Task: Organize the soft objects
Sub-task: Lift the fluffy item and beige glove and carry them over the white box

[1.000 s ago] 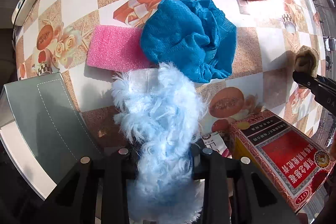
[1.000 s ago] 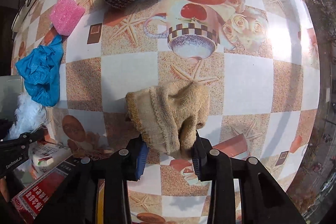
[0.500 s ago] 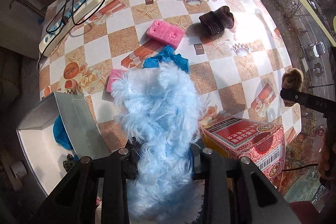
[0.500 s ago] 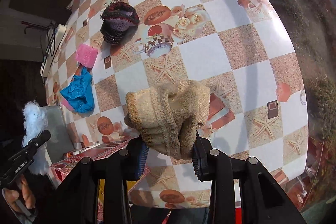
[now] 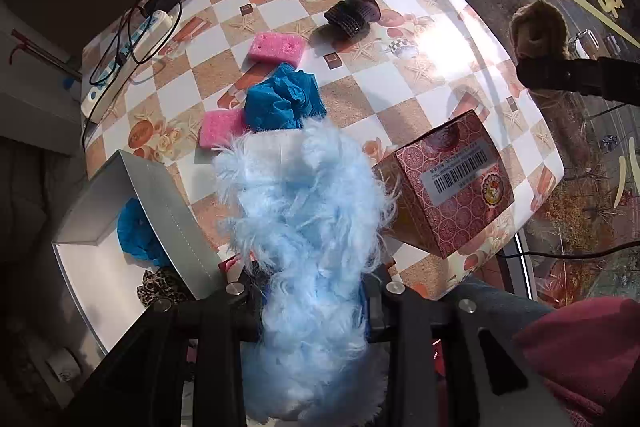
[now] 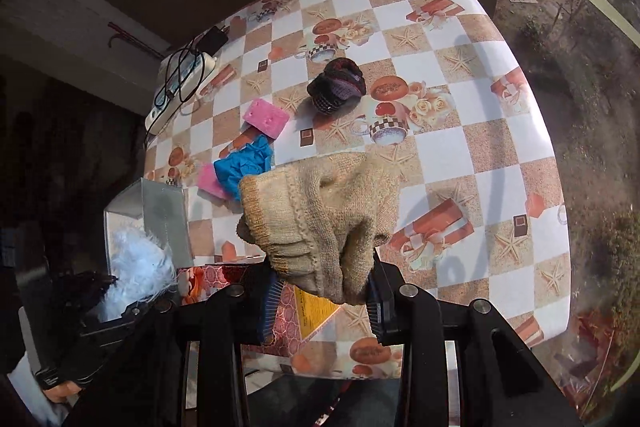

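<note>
Left wrist: red box (image 5: 448,187) beside grey bin (image 5: 160,203), w/ pink sponges (image 5: 276,47).

We note the right gripper (image 6: 322,301) clamped on a bunched beige knitted glove (image 6: 320,215) above the checkered tablecloth (image 6: 460,147), with a dark knitted hat (image 6: 337,86) well beyond.

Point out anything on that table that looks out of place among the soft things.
The white power strip with its tangled black cable lies at the table's far left edge, and a red cardboard box stands tilted near the front. Neither is soft like the scattered pink sponges and blue cloth.
</note>
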`<action>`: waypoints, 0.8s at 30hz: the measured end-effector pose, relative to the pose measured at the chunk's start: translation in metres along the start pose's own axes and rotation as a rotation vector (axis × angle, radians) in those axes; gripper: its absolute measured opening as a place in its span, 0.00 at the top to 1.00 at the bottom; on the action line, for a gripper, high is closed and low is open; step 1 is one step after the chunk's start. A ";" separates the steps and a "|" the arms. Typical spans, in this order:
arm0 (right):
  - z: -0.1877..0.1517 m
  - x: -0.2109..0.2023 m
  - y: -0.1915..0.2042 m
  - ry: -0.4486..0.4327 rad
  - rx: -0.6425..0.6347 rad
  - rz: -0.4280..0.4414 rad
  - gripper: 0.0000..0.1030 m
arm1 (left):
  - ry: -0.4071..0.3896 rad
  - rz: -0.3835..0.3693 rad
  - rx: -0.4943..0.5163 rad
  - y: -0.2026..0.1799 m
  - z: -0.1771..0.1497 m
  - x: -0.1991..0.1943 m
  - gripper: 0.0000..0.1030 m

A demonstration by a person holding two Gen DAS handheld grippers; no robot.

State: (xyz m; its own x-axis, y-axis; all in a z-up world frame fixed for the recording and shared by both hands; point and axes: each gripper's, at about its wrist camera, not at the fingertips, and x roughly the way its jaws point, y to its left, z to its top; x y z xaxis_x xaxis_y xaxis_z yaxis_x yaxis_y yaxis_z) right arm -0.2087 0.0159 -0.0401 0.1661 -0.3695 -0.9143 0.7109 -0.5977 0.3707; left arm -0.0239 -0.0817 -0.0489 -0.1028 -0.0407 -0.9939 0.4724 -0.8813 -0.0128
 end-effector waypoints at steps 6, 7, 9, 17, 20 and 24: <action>-0.023 0.000 0.041 0.030 -0.095 0.046 0.63 | -0.035 -0.008 -0.003 0.007 -0.012 -0.008 0.66; -0.025 0.002 0.049 0.038 -0.113 0.052 0.63 | -0.040 -0.008 -0.008 0.010 -0.014 -0.009 0.66; -0.030 0.003 0.062 0.048 -0.148 0.058 0.63 | -0.055 -0.002 -0.024 0.015 -0.018 -0.012 0.66; -0.040 0.016 0.113 0.106 -0.295 0.083 0.63 | -0.102 0.006 -0.132 0.047 -0.034 -0.022 0.66; -0.044 0.024 0.131 0.141 -0.355 0.086 0.63 | -0.114 0.010 -0.182 0.060 -0.041 -0.024 0.66; -0.048 0.032 0.152 0.181 -0.431 0.088 0.63 | -0.125 0.015 -0.245 0.075 -0.051 -0.026 0.66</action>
State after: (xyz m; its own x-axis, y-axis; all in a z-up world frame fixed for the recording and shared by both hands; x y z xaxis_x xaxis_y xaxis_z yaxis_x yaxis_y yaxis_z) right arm -0.0622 -0.0527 -0.0210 0.3273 -0.2529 -0.9104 0.9012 -0.2060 0.3812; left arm 0.0590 -0.1228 -0.0299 -0.1945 -0.1241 -0.9730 0.6708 -0.7406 -0.0397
